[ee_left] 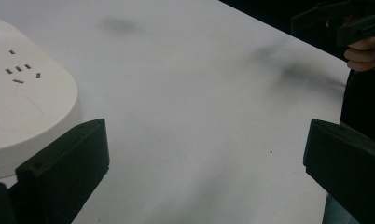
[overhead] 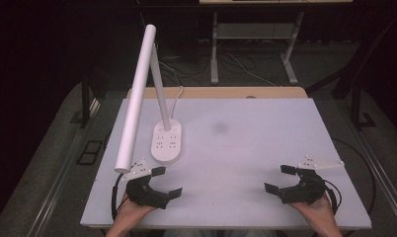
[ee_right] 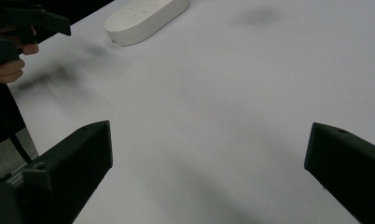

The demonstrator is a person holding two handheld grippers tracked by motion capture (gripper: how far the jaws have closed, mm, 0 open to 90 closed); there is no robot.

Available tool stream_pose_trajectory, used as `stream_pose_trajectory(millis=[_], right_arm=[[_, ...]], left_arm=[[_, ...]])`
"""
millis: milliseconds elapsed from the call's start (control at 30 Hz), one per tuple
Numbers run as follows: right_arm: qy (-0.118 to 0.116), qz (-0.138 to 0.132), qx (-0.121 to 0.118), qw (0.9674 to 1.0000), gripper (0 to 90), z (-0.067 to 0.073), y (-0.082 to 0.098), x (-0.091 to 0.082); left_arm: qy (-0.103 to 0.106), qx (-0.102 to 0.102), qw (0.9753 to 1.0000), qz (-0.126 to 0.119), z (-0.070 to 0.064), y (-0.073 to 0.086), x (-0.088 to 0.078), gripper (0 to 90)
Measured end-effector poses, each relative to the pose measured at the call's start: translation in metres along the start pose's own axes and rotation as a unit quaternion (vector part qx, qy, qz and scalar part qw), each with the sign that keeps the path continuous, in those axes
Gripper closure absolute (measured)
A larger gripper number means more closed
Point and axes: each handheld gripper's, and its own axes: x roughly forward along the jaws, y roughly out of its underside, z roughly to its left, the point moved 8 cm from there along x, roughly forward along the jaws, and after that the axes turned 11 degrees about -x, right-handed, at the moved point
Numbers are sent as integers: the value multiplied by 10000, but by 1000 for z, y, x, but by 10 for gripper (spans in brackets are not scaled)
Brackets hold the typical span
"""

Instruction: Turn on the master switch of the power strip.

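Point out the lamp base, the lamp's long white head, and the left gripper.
lamp base (overhead: pixel 167 142), high view, on its flat top among the socket holes.
lamp head (overhead: pixel 136 98), high view, midway along the white tube.
left gripper (overhead: pixel 168 181), high view, between its open jaw tips.

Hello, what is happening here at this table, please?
A person holds a gripper in each hand above the near edge of a white table. The left gripper and the right gripper both have their jaws wide open with nothing between them. A white desk lamp stands at the left, on an oval base with sockets in it; the left gripper is nearest to that base but does not touch it. Nothing is being handled yet.
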Motion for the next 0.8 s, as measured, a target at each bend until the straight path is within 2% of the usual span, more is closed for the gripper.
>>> stream_pose_trajectory(millis=[433,800], right_arm=[[-72,97,-47,9999,5,2,3,2],[-95,180,-22,9998,5,2,5,3]], left_arm=[[19,-36,10000,1,0,0,-2,0],[125,5,9997,202,-2,3,-2,0]])
